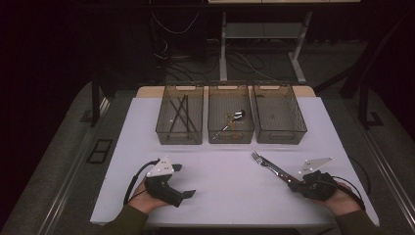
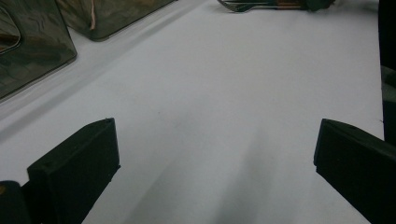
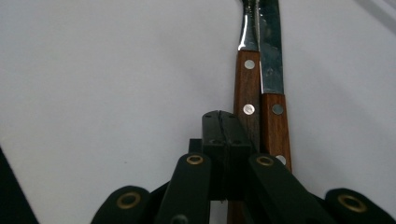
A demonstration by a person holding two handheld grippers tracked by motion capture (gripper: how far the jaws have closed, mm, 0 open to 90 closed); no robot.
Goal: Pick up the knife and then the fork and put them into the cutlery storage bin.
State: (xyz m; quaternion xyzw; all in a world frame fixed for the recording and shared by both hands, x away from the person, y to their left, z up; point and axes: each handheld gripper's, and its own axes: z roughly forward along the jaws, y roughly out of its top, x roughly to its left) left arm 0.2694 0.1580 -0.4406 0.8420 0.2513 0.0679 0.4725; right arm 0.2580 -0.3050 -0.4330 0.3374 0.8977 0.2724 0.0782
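A fork (image 1: 266, 165) and a knife, both with wooden handles, lie side by side on the white table (image 1: 220, 171), pointing toward the bins. In the right gripper view the fork handle (image 3: 246, 88) and the knife (image 3: 273, 70) run along the right side of my jaws. My right gripper (image 1: 293, 182) (image 3: 220, 116) is shut, pads pressed together with nothing between them, right beside the handles' near ends. At the front left my left gripper (image 1: 184, 180) (image 2: 217, 123) rests open over bare table, and the fork's tines (image 2: 243, 5) show far ahead of it.
Three see-through bins stand in a row at the back. The left bin (image 1: 161, 132) holds several dark sticks (image 1: 180, 112), the middle bin (image 1: 230, 138) a small metal item (image 1: 238, 115), and the right bin (image 1: 279, 138) looks bare. The table's front edge is close to both hands.
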